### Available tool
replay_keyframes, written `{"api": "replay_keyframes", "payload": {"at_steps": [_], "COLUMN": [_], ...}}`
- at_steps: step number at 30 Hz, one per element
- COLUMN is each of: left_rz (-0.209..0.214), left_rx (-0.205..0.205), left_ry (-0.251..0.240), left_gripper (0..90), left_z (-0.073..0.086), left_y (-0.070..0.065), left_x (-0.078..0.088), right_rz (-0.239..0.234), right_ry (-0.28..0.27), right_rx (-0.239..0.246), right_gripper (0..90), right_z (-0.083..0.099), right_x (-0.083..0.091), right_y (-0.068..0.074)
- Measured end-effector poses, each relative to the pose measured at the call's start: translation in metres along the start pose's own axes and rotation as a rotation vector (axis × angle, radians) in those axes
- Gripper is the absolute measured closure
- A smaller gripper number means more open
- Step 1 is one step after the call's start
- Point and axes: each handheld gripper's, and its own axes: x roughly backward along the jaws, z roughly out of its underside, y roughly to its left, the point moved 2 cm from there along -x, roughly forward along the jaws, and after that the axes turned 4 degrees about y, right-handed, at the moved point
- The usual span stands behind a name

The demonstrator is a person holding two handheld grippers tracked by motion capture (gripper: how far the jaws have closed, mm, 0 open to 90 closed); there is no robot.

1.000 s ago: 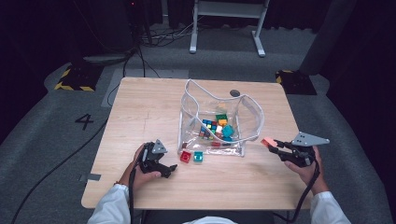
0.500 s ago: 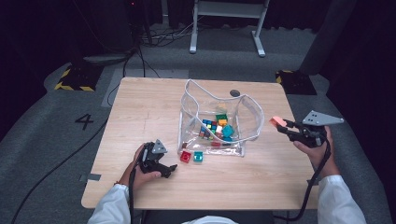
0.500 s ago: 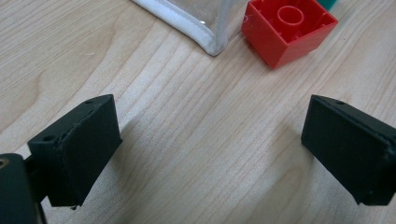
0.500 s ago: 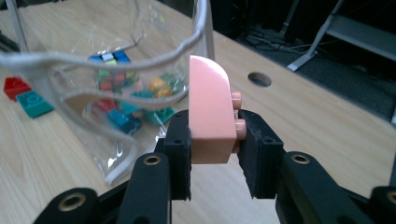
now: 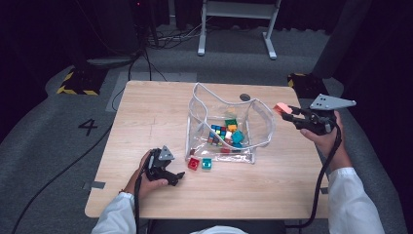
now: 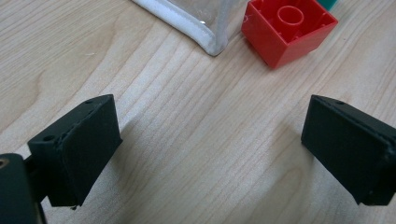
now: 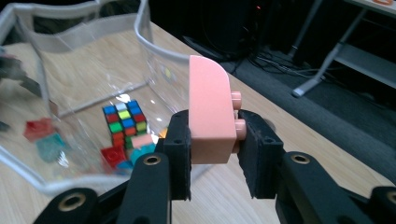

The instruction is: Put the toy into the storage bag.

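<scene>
Low on the tabletop (image 5: 146, 112), the left gripper (image 5: 171, 176) rests with jaws released, a red block (image 6: 288, 29) lying just ahead beside the clear bag (image 5: 229, 127). Rightward, the right gripper (image 5: 287, 113) hangs above the bag's edge, jaws clenched on 1 pink block (image 7: 210, 109).

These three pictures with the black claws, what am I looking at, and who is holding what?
No robot here: a person sits at a wooden table with a hand-held gripper in each hand. The high view looks down from above. The other two come from small cameras riding on each tool, looking along its black jaws.

The right hand-held gripper is raised beside a clear plastic bag and pinches a pink toy brick. The bag holds a puzzle cube and coloured bricks.

The left hand-held gripper rests low over the table, jaws wide apart with nothing between them. A red brick lies ahead of it, next to a teal brick.
</scene>
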Motion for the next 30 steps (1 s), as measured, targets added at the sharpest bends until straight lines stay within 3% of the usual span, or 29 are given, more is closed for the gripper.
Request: {"api": "replay_keyframes", "payload": {"at_steps": [7,12,21,30], "left_rz": [0.0,0.0,0.0,0.0], "left_rx": [-0.001,0.0,0.0,0.0], "left_ry": [0.002,0.0,0.0,0.0], "left_gripper": [4.6,4.6,4.6,4.6], "left_z": [0.0,0.0,0.0,0.0], "left_y": [0.0,0.0,0.0,0.0], "left_x": [0.0,0.0,0.0,0.0], "right_rz": [-0.089,-0.15,-0.217,-0.207], "right_ry": [0.021,0.072,0.208,0.382], "right_rx": [0.054,0.111,0.208,0.269], "right_gripper": [66.6,66.6,66.6,66.6], "right_z": [-0.025,-0.036,-0.049,-0.048], "right_x": [-0.026,-0.05,-0.089,-0.117], "right_y": [0.015,0.023,0.046,0.048]}}
